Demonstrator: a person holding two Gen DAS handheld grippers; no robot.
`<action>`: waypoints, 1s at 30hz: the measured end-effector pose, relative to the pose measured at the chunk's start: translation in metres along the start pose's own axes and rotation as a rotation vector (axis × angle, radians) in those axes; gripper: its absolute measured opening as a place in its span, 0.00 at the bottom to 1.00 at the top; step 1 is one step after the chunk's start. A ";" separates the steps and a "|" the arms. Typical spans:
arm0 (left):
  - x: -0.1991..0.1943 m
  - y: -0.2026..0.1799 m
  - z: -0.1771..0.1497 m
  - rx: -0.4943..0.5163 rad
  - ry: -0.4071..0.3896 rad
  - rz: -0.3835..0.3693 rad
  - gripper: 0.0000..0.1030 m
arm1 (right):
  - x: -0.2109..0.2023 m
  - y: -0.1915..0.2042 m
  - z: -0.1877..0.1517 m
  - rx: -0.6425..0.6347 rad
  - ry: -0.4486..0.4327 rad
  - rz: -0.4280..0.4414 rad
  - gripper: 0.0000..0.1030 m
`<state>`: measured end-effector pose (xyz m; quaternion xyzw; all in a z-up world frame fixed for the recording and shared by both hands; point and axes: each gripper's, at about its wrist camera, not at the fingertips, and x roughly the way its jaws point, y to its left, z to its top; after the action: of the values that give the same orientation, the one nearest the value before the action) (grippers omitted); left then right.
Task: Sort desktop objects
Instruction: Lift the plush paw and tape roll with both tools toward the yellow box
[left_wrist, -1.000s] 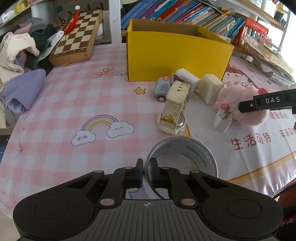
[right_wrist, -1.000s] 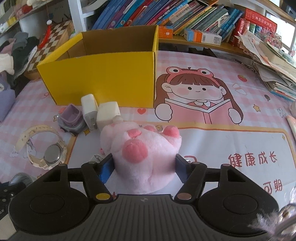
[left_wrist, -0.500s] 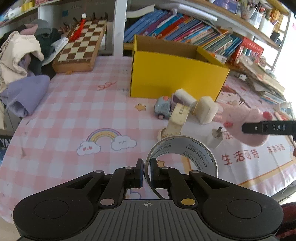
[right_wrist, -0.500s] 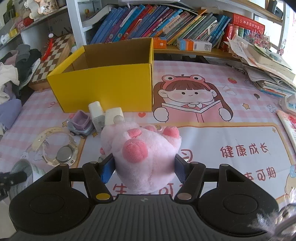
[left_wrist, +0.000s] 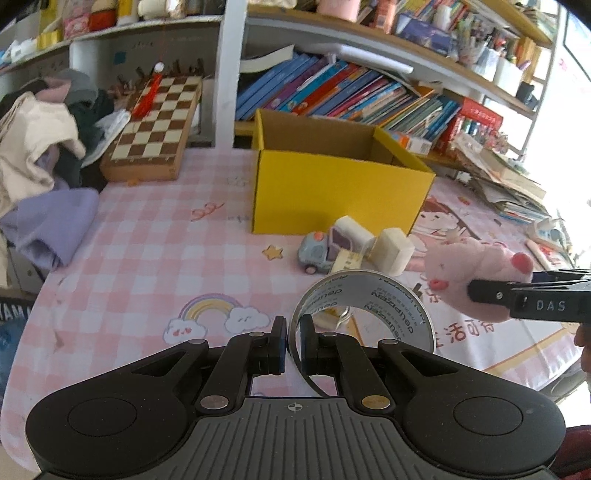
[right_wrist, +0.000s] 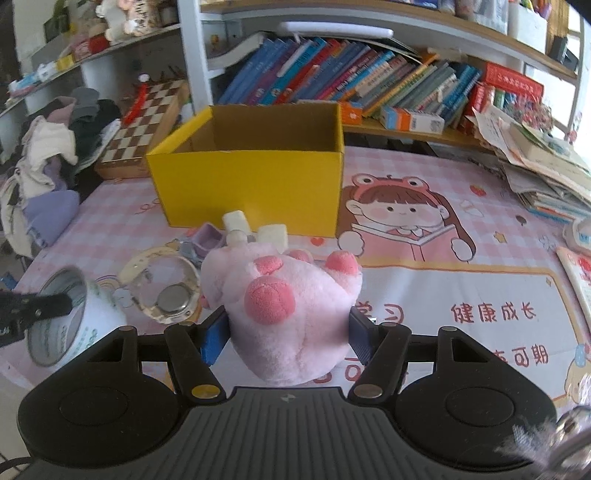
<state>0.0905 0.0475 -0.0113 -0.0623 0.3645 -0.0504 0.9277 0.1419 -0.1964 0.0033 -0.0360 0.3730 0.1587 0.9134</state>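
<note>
My left gripper (left_wrist: 291, 343) is shut on the wall of a silver tape roll (left_wrist: 373, 299), held up above the table. My right gripper (right_wrist: 288, 336) is shut on a pink plush paw (right_wrist: 284, 306), also lifted; the same plush (left_wrist: 476, 273) shows at the right of the left wrist view. An open yellow box (left_wrist: 332, 192) stands behind, seen empty in the right wrist view (right_wrist: 251, 184). On the table before it lie a small toy car (left_wrist: 317, 254), two white chargers (left_wrist: 395, 251) and a clear watch (right_wrist: 170, 295).
A chessboard (left_wrist: 155, 125) and a heap of clothes (left_wrist: 40, 162) lie at the far left. Bookshelves (left_wrist: 351, 92) run behind the box. Stacked papers and books (right_wrist: 543, 170) crowd the right edge. The pink checked tablecloth (left_wrist: 147, 258) is bare at the left.
Both grippers have risen and drawn back from the table, carrying the tape roll and the plush with them. More of the shelves and the box's inside shows now.
</note>
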 end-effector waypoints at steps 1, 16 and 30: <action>-0.001 -0.001 0.001 0.007 -0.007 -0.006 0.06 | -0.001 0.001 0.000 -0.007 -0.001 0.005 0.62; -0.001 -0.009 0.036 0.066 -0.070 -0.040 0.06 | -0.007 0.003 0.021 -0.050 0.044 0.095 0.62; 0.012 -0.017 0.094 0.091 -0.171 0.004 0.06 | 0.005 -0.009 0.092 -0.132 -0.032 0.172 0.62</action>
<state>0.1630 0.0367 0.0517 -0.0237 0.2813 -0.0596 0.9575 0.2094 -0.1868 0.0656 -0.0613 0.3490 0.2611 0.8979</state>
